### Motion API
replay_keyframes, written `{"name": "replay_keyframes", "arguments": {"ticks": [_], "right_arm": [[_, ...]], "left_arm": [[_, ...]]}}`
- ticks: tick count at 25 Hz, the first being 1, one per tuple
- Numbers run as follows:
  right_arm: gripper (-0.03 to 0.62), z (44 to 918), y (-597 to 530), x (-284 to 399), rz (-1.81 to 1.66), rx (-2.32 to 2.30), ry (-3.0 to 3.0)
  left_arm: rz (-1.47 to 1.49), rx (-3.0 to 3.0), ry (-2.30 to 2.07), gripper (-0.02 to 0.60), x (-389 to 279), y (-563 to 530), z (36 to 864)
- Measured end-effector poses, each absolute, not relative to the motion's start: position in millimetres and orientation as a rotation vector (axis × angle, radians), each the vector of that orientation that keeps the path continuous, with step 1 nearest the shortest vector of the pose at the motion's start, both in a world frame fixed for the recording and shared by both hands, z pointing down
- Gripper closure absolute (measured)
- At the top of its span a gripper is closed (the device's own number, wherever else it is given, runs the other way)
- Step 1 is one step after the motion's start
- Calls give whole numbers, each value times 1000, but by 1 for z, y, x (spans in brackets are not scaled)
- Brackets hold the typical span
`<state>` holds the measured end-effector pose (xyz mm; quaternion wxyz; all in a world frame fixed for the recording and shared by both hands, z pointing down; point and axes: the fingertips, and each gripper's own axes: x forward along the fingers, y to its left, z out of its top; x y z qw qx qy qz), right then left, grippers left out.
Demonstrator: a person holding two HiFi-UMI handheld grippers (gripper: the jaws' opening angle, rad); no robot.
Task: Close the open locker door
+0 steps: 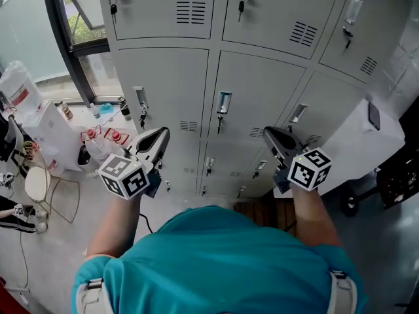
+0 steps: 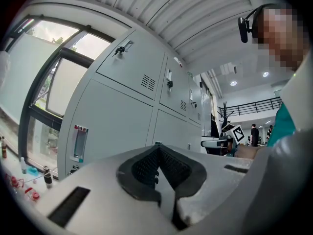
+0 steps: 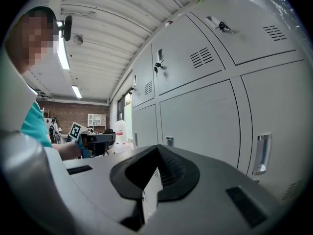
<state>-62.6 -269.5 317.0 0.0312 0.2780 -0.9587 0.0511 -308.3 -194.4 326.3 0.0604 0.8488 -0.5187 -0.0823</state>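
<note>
A bank of grey lockers (image 1: 252, 90) fills the wall ahead, its doors fitted with small handles and keys. Every door that shows sits flush; the lowest row is partly hidden behind my body and grippers. My left gripper (image 1: 160, 133) is held level toward the lockers, jaws shut and empty, its tips (image 2: 157, 145) meeting in front of a locker door (image 2: 115, 121). My right gripper (image 1: 269, 133) is level beside it with its tips (image 3: 157, 147) together and nothing between them, facing another door (image 3: 200, 116). Neither gripper touches the lockers.
A window (image 1: 85, 31) with a dark frame stands left of the lockers. Below it, a white counter (image 1: 55, 133) carries small bottles and a large plastic bottle (image 1: 18, 87). A white wheeled cabinet (image 1: 360, 142) stands at the right against the lockers. A round stool (image 1: 36, 183) is on the floor at left.
</note>
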Motion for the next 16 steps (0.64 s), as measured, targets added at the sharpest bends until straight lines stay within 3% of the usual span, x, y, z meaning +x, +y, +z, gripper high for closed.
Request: {"name": "replay_keyframes", "arguments": {"ticks": [16], "right_arm": [[596, 324, -275, -60, 161, 812, -2955]], "left_arm": [[-243, 2538, -1586, 578, -302, -195, 331]]}}
